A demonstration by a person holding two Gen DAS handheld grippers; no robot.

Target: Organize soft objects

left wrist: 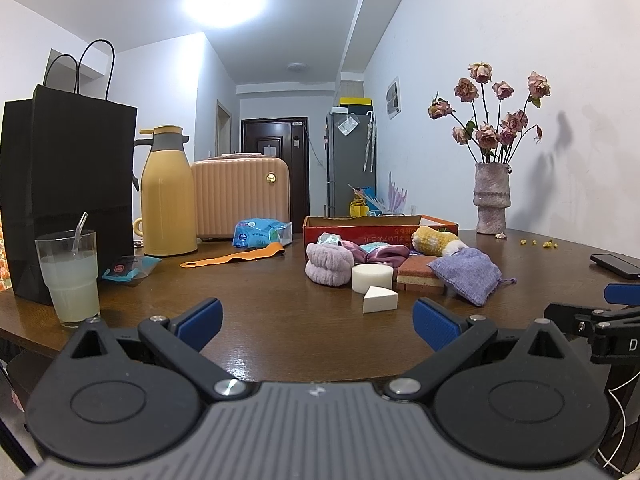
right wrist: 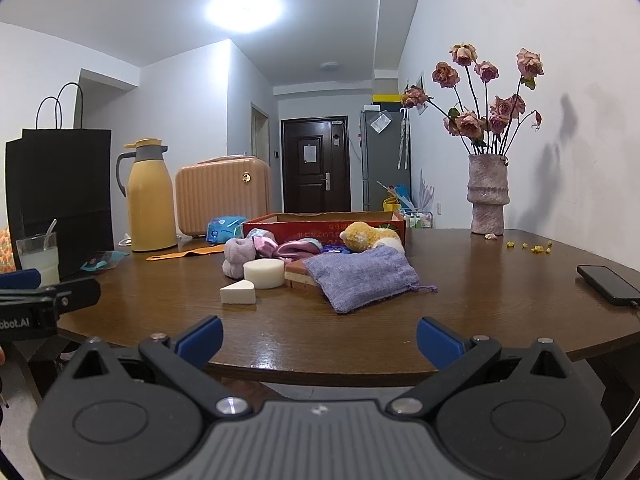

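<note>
Blue-padded left gripper (left wrist: 317, 322) and right gripper (right wrist: 319, 338) gape wide, empty.

Both wrist views low at table (left wrist: 280, 344) edge – facing doorway | shared: table

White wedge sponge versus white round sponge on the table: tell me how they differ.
The white wedge-shaped makeup sponge is a slice shape with a pointed end; the white round cylindrical sponge is a disc with a flat top. The wedge looks smaller and lies nearer the cameras, apart from the pile; the round one sits against the pile of soft things. Both are plain white foam resting on the brown wooden table.
</note>
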